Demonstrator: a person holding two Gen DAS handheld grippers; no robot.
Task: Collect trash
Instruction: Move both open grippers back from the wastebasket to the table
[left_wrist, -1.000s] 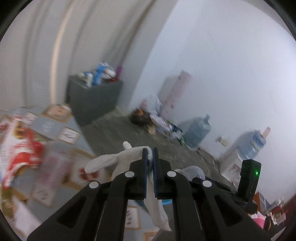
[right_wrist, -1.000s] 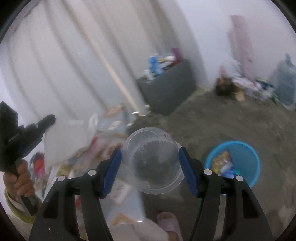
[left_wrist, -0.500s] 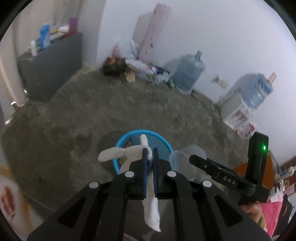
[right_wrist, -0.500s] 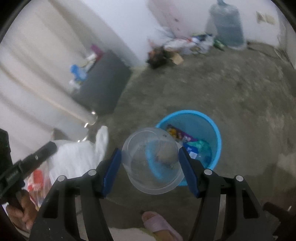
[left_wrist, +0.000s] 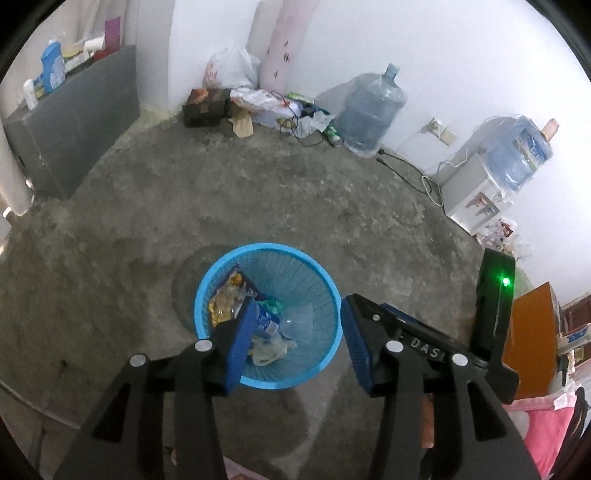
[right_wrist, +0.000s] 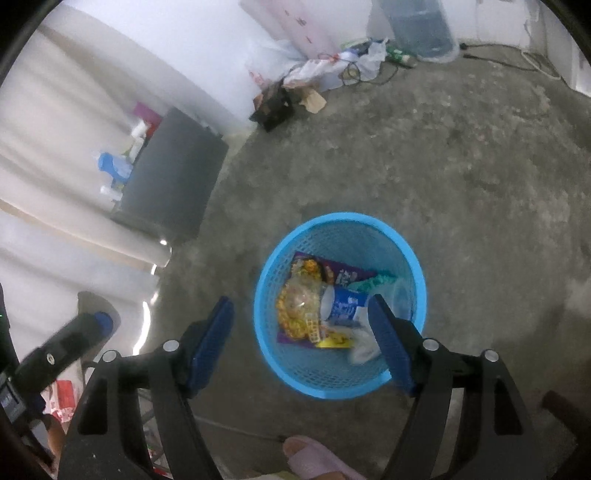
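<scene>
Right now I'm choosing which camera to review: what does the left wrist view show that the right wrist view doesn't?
Only the left wrist view shows the white water dispenser topped by a blue bottle and the orange wooden cabinet. Only the right wrist view shows a foot in a pink slipper. Both show the blue plastic mesh wastebasket holding snack wrappers, and the dark grey cabinet.

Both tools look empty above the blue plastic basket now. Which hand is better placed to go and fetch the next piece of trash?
Probably the left. Both the left tool and the right tool are opening, empty, over the blue plastic mesh basket. The right wrist view shows the left tool nearer the red-and-white litter.
</scene>
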